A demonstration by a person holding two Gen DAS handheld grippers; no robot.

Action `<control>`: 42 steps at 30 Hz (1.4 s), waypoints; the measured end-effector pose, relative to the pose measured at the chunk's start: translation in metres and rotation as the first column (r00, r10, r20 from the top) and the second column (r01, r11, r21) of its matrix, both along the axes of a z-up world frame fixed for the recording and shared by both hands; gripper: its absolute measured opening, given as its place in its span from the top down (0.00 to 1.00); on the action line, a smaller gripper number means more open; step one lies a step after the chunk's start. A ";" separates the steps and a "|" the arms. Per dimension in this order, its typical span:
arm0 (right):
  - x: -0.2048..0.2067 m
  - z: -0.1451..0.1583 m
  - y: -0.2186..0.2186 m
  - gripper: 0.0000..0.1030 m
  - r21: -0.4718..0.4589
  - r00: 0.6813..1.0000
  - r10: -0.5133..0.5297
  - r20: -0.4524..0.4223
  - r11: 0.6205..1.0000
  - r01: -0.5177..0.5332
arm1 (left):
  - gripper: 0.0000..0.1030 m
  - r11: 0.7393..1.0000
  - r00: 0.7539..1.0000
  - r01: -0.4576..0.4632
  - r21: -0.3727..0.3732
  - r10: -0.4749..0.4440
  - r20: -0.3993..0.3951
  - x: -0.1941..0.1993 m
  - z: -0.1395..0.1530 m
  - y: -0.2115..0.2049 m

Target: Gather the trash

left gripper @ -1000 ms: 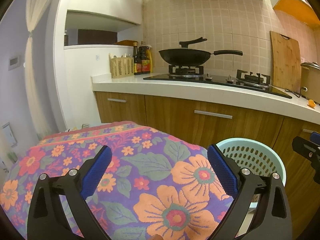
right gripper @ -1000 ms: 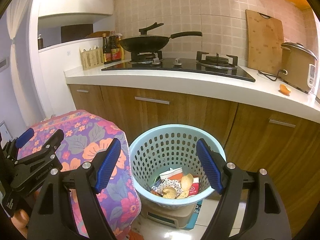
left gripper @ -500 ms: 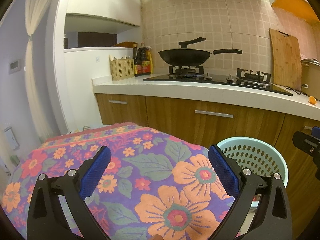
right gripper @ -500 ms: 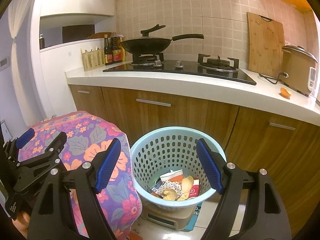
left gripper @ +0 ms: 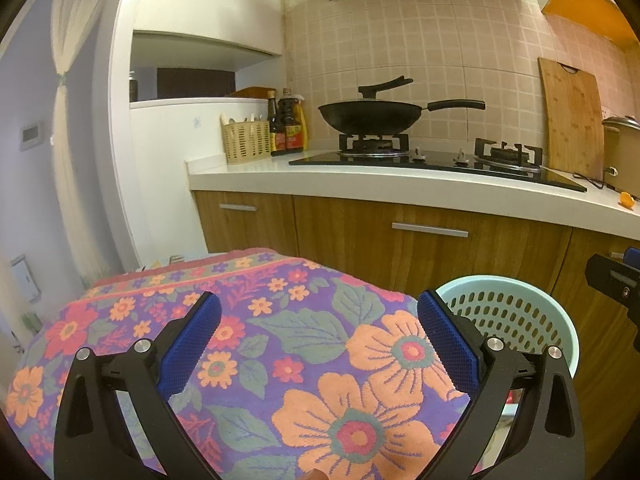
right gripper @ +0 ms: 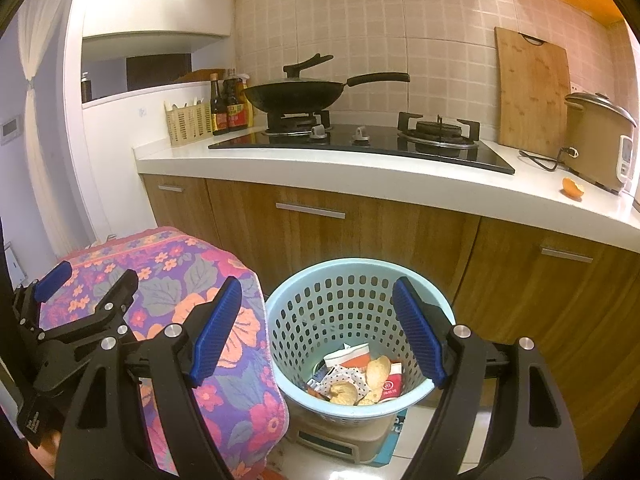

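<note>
A: Where does the trash sit?

B: In the pale blue perforated basket [right gripper: 352,320] on the floor before the wooden cabinets [right gripper: 400,240]. Wrappers and crumpled paper [right gripper: 352,376] lie at its bottom, along with some pale curled pieces that could be peel or shells; the view is too small to be sure. The basket stands on a low beige appliance [right gripper: 340,440].

A: And the right gripper [right gripper: 318,328]?

B: Its jaws are spread wide with nothing between them. It hangs above the basket, angled down, so the near rim shows between the blue pads [right gripper: 216,328].

A: The left gripper [left gripper: 318,344]?

B: Also spread apart and holding nothing. It hovers over a floral cloth [left gripper: 280,340], purple with orange flowers, draped over something just left of the basket. In the right wrist view the left gripper shows at the left edge, above that cloth.

A: Anything loose elsewhere?

B: One orange scrap [right gripper: 573,188] lies on the white counter [right gripper: 360,176], just in front of the rice cooker [right gripper: 596,144]. It looks like a piece of peel.

A: What else is on the counter?

B: A black wok [right gripper: 294,94] on the left burner of the gas hob [right gripper: 360,142], a wooden cutting board [right gripper: 532,92] leaning on the tiled wall, sauce bottles [right gripper: 228,104], and a woven utensil holder [right gripper: 188,122] beside them.
</note>
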State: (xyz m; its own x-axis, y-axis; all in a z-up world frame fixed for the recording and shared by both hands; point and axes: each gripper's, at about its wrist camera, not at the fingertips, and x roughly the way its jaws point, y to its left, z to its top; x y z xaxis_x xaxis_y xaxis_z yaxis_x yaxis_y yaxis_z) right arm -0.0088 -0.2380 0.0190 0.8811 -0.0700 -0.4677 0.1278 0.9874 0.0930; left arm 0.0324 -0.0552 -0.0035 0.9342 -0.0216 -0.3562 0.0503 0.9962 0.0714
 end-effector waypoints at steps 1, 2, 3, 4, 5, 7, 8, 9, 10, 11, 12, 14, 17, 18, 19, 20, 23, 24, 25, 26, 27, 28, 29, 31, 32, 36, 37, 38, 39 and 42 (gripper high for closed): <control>0.000 0.000 0.000 0.28 0.001 1.000 0.000 0.001 1.000 0.000 | 0.07 1.000 1.000 0.000 0.000 0.000 0.000 0.000 0.000 0.000; 0.000 0.000 0.000 0.28 0.001 1.000 0.000 0.001 1.000 0.000 | 0.07 1.000 1.000 0.000 0.000 0.000 0.000 0.000 0.000 0.000; 0.000 0.000 0.000 0.28 0.001 1.000 0.000 0.000 1.000 0.000 | 0.07 1.000 1.000 0.000 0.000 0.000 0.000 0.000 0.000 0.000; 0.000 0.000 0.000 0.28 0.000 1.000 0.000 0.000 1.000 0.000 | 0.07 1.000 1.000 0.000 -0.001 0.000 -0.002 0.000 -0.001 0.000; 0.000 0.000 0.000 0.28 -0.001 1.000 0.000 0.000 1.000 0.000 | 0.07 1.000 1.000 0.000 -0.001 0.000 -0.002 0.000 0.000 0.000; 0.000 0.000 0.000 0.28 0.001 1.000 0.000 -0.001 1.000 0.000 | 0.07 1.000 1.000 0.001 -0.002 -0.001 -0.002 0.000 0.000 0.000; 0.000 0.000 0.000 0.28 0.002 1.000 -0.001 -0.001 1.000 0.001 | 0.07 1.000 1.000 0.001 -0.002 -0.001 0.000 0.000 0.000 0.000; -0.001 0.000 0.000 0.28 0.003 1.000 0.000 -0.001 1.000 0.000 | 0.07 1.000 1.000 0.002 -0.001 -0.002 0.000 0.000 0.000 0.000; 0.000 0.000 0.000 0.28 0.001 1.000 0.000 -0.001 1.000 0.000 | 0.07 1.000 1.000 0.004 -0.001 -0.004 0.003 0.000 0.000 0.000; 0.000 0.000 0.000 0.28 0.000 1.000 0.000 -0.001 1.000 0.000 | 0.07 1.000 1.000 0.006 -0.001 -0.006 0.004 -0.001 0.000 -0.001; 0.000 0.000 0.000 0.28 0.000 1.000 -0.001 -0.002 1.000 0.001 | 0.07 1.000 1.000 0.007 -0.002 -0.007 0.005 -0.001 0.000 0.000; 0.000 0.000 0.000 0.28 0.001 1.000 0.000 -0.003 1.000 0.000 | 0.07 1.000 1.000 0.008 -0.002 -0.008 0.007 -0.002 0.000 -0.001; -0.001 -0.001 0.001 0.28 0.001 1.000 0.000 -0.004 1.000 0.000 | 0.07 1.000 1.000 0.010 -0.006 -0.010 0.009 -0.002 0.001 0.001; -0.001 -0.001 0.001 0.28 0.001 1.000 0.000 -0.004 1.000 0.000 | 0.07 1.000 1.000 0.009 -0.005 -0.009 0.009 -0.002 0.001 0.001; -0.001 -0.001 0.001 0.28 0.001 1.000 0.000 -0.005 1.000 0.000 | 0.07 1.000 1.000 0.010 -0.007 -0.010 0.008 -0.002 0.001 0.001; -0.001 -0.001 0.001 0.28 0.002 1.000 -0.001 -0.005 1.000 0.001 | 0.07 1.000 1.000 0.010 -0.006 -0.010 0.009 -0.002 0.001 0.001; -0.001 -0.002 0.001 0.28 0.003 1.000 0.002 -0.003 1.000 -0.002 | 0.08 1.000 1.000 0.013 -0.009 -0.013 0.011 -0.003 0.002 0.001; -0.001 -0.002 0.001 0.28 0.002 1.000 0.000 -0.003 1.000 0.000 | 0.08 1.000 1.000 0.014 -0.009 -0.014 0.011 -0.002 0.002 0.001; -0.001 -0.002 0.001 0.28 0.002 1.000 -0.001 -0.002 1.000 0.001 | 0.08 1.000 1.000 0.015 -0.010 -0.015 0.012 -0.002 0.002 0.000; -0.001 -0.002 0.001 0.28 0.003 1.000 -0.001 -0.001 1.000 0.001 | 0.08 1.000 1.000 0.015 -0.010 -0.015 0.012 -0.002 0.002 0.000; -0.001 -0.002 0.002 0.28 0.005 1.000 -0.001 -0.001 1.000 0.001 | 0.08 1.000 1.000 0.015 -0.010 -0.015 0.012 -0.002 0.002 0.000; -0.001 -0.002 0.002 0.28 0.005 1.000 -0.001 -0.001 1.000 0.001 | 0.08 1.000 1.000 0.015 -0.009 -0.015 0.012 -0.002 0.002 0.000; -0.001 -0.003 0.002 0.28 0.005 1.000 -0.002 -0.002 1.000 0.002 | 0.08 1.000 1.000 0.015 -0.010 -0.014 0.012 -0.002 0.002 0.000; -0.001 -0.003 0.002 0.28 0.006 1.000 -0.002 -0.003 1.000 0.002 | 0.08 1.000 1.000 0.016 -0.012 -0.015 0.013 -0.003 0.003 0.000; -0.001 -0.003 0.002 0.28 0.005 1.000 -0.001 -0.003 1.000 0.001 | 0.08 1.000 1.000 0.016 -0.010 -0.016 0.013 -0.002 0.002 0.000; -0.001 -0.003 0.002 0.28 0.005 1.000 -0.001 -0.003 1.000 0.001 | 0.08 1.000 1.000 0.016 -0.010 -0.016 0.013 -0.003 0.003 0.000; -0.001 -0.003 0.002 0.28 0.005 1.000 -0.002 -0.002 1.000 0.002 | 0.08 1.000 1.000 0.015 -0.009 -0.015 0.013 -0.003 0.003 -0.001; -0.001 -0.003 0.002 0.28 0.005 1.000 -0.003 -0.002 1.000 0.003 | 0.08 1.000 1.000 0.014 -0.009 -0.014 0.013 -0.003 0.003 0.000; -0.001 -0.003 0.002 0.28 0.006 1.000 -0.002 -0.003 1.000 0.002 | 0.08 1.000 1.000 0.015 -0.010 -0.015 0.013 -0.003 0.003 0.000; -0.001 -0.004 0.001 0.28 0.007 1.000 -0.004 -0.005 1.000 0.004 | 0.08 1.000 1.000 0.014 -0.010 -0.014 0.013 -0.003 0.002 -0.001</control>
State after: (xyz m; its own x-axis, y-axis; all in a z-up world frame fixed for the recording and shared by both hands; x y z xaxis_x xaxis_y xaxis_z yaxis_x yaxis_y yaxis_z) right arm -0.0094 -0.2367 0.0154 0.8784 -0.0703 -0.4728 0.1322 0.9863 0.0991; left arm 0.0295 -0.0561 -0.0010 0.9384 -0.0382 -0.3434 0.0633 0.9961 0.0621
